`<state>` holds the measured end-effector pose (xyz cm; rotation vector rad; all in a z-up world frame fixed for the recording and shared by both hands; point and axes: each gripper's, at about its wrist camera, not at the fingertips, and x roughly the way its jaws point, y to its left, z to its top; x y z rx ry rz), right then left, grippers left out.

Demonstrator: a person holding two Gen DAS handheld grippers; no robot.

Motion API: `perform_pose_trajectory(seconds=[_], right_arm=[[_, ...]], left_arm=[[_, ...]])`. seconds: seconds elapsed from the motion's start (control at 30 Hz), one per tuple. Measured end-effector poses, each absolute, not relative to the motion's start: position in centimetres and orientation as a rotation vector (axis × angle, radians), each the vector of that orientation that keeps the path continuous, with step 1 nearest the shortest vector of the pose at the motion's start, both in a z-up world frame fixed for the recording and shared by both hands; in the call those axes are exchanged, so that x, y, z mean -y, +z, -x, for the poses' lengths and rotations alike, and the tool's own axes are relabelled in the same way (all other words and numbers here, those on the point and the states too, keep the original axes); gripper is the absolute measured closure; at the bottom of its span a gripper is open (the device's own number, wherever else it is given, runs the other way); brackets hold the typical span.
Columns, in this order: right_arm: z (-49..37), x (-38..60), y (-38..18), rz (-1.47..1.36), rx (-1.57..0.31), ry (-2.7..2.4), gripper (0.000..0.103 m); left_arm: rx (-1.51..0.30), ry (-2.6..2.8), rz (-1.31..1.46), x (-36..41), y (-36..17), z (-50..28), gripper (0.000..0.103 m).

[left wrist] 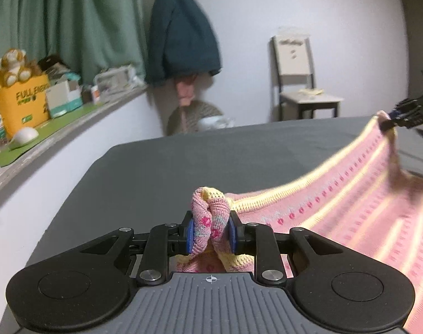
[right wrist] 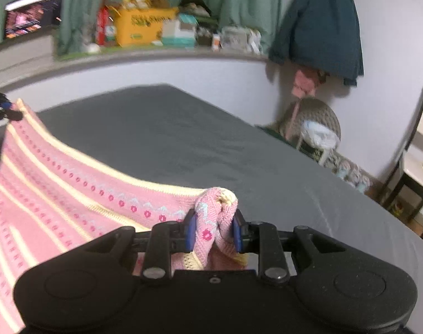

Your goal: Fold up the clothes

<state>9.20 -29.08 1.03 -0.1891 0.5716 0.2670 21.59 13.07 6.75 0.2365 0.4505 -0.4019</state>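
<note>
A pink knit garment (left wrist: pixel 336 203) with cream stripes and small red motifs hangs stretched between my two grippers above a grey bed (left wrist: pixel 161 172). My left gripper (left wrist: pixel 210 232) is shut on one bunched corner of it. My right gripper (right wrist: pixel 214 232) is shut on the other corner; it also shows at the far right of the left wrist view (left wrist: pixel 392 118). The garment (right wrist: pixel 53 178) sags in the middle. The left gripper shows at the left edge of the right wrist view (right wrist: pixel 5 111).
A ledge (left wrist: pixel 53 136) along the wall carries a yellow box (left wrist: pixel 22 103), small boxes and a plush toy. A dark teal coat (left wrist: pixel 181 30) hangs in the corner over a wicker basket (right wrist: pixel 314 122). A chair (left wrist: pixel 300 80) stands past the bed. Green curtains (left wrist: pixel 72 19) hang behind.
</note>
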Motion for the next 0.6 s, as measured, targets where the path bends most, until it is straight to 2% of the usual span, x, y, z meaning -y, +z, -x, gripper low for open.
perform_pose_trajectory(seconds=[0.2,0.37,0.5,0.6], right_arm=[[0.3,29.3,2.7,0.214,-0.474,0.320,0.077],[7.3,26.7,0.8,0.442,-0.498,0.362,0.074],[9.8,24.0,-1.7,0.588,-0.573,0.395,0.073],[9.5,23.4,-2.2,0.570,-0.590,0.386,0.073]], left_arm=[[-0.382,-0.506,-0.315,-14.4,7.6,-14.8,0.079],[-0.362,-0.643,-0.551,-12.6,7.2,-8.4,0.079],[-0.399,-0.711,-0.673,-11.1,5.2,-4.8,0.078],[-0.412,-0.672,-0.602,-11.7,4.9,-4.6,0.078]])
